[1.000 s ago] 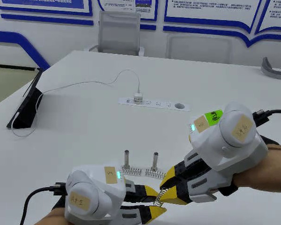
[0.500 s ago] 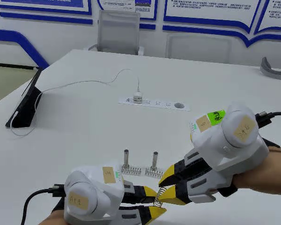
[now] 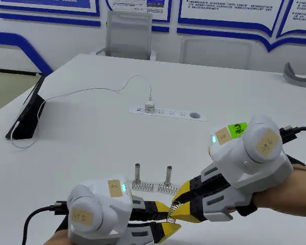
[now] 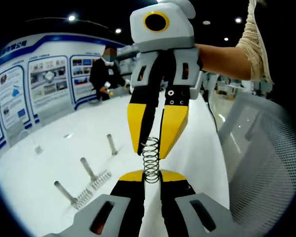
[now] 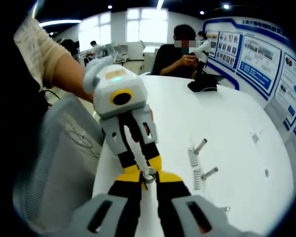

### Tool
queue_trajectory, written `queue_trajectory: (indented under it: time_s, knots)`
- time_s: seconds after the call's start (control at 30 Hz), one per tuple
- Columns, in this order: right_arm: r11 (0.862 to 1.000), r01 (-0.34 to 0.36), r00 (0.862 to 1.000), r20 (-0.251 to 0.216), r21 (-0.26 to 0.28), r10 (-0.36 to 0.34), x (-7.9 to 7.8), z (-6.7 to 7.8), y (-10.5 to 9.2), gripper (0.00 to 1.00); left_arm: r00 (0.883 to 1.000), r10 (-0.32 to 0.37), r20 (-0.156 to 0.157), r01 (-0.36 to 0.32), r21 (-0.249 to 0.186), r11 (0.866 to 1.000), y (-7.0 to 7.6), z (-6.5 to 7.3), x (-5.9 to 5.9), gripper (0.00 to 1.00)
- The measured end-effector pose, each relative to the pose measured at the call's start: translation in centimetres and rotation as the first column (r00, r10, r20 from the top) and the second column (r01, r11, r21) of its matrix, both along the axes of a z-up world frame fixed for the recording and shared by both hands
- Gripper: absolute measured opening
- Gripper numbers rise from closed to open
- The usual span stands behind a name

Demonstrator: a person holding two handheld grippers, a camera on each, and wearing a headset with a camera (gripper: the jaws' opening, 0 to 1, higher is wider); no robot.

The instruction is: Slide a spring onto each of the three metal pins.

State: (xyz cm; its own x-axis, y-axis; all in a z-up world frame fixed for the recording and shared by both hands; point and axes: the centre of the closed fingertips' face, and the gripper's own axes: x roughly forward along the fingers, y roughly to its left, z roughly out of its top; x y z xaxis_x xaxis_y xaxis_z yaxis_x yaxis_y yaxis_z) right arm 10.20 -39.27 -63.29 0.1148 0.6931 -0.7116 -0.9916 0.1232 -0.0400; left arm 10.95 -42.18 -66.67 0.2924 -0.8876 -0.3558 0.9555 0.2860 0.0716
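A small steel spring [image 3: 172,210] hangs just above the white table, held at both ends. My left gripper [image 3: 166,226] is shut on its near end and my right gripper [image 3: 179,203] is shut on the other end. In the left gripper view the spring [image 4: 150,158] rises from my left gripper [image 4: 151,178] into the right gripper [image 4: 157,144]. Three metal pins [image 4: 88,168] stand in a row, with two loose springs [image 4: 101,177] lying at their bases. The head view shows two upright pins [image 3: 137,172] and the loose springs [image 3: 143,186] just beyond the jaws.
A white power strip [image 3: 166,113] with a plugged charger and cable lies mid-table. A dark tablet [image 3: 25,120] leans at the left edge. A grey chair [image 3: 128,35] stands behind the table, and a mesh chair [image 4: 266,148] is close to my side.
Both grippers keep their hold on the spring in nearly the same spot. The left gripper has drifted slightly to the left.
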Motion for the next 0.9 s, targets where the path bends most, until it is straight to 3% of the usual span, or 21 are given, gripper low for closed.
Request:
queue_trajectory:
  time_s: [0.33,0.9]
  knots:
    - [1.0,0.015,1.0,-0.001,0.011,-0.015,0.1,0.2,0.0,0.12,1.0,0.014,-0.001,-0.014,-0.013,1.0,-0.2,0.2,0.1,0.12]
    - [0.998,0.065,0.998,0.015,0.013,-0.066,1.4,0.8,-1.3,0.12,0.995,0.087,-0.039,-0.089,-0.042,0.995,1.2,0.5,1.1,0.37]
